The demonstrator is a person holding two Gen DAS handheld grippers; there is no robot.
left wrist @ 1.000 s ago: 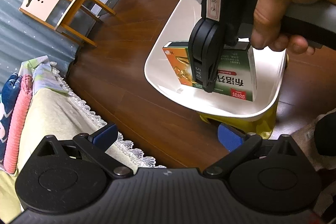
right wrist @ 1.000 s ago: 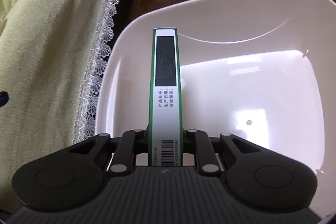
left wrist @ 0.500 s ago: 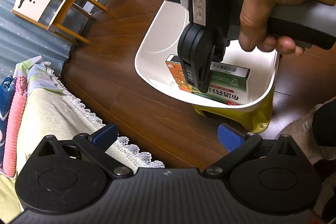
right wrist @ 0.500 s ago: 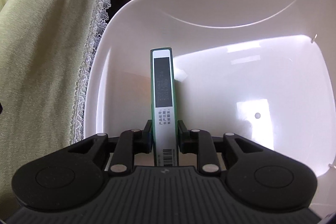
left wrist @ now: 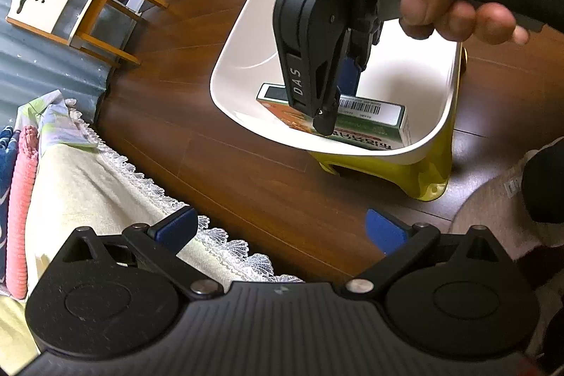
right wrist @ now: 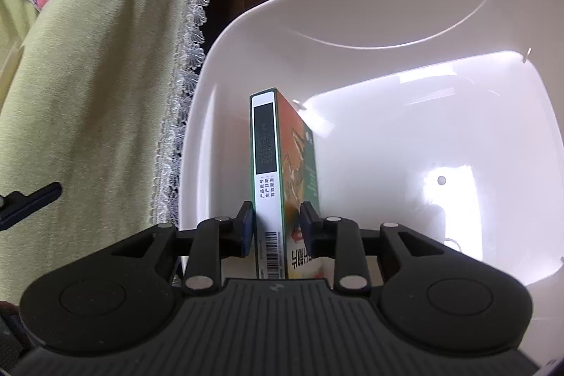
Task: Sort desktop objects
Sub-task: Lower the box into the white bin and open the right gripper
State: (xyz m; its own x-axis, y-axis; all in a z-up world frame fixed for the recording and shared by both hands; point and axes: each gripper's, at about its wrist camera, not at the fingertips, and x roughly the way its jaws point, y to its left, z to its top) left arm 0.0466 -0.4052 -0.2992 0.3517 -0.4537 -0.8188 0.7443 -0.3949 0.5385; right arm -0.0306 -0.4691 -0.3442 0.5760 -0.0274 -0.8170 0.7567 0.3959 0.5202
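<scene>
A green and orange medicine box [right wrist: 268, 164] stands on its long edge inside the white basin [right wrist: 352, 6], near the left wall, leaning a little so its orange face shows. My right gripper [right wrist: 276, 229] straddles the box's near end with its blue pads [right wrist: 246, 228] slightly parted, so it is open. From the left wrist view, a hand holds the right gripper [left wrist: 331, 118] reaching down into the basin [left wrist: 225, 94] over the box [left wrist: 370, 125]. My left gripper [left wrist: 280, 229] hangs open and empty above the wooden floor, in front of the basin.
The basin rests on a yellow stool [left wrist: 423, 178]. A pale yellow-green cloth [left wrist: 88, 192] with a lace edge lies to the left, with pink and blue textiles [left wrist: 21, 199] on it. A small wooden chair [left wrist: 81, 9] stands far left. A round rug [left wrist: 493, 210] is at the right.
The right gripper lowered the box to the basin's bottom and its jaws parted. The box now leans and shows its orange face. The left gripper stayed open.
</scene>
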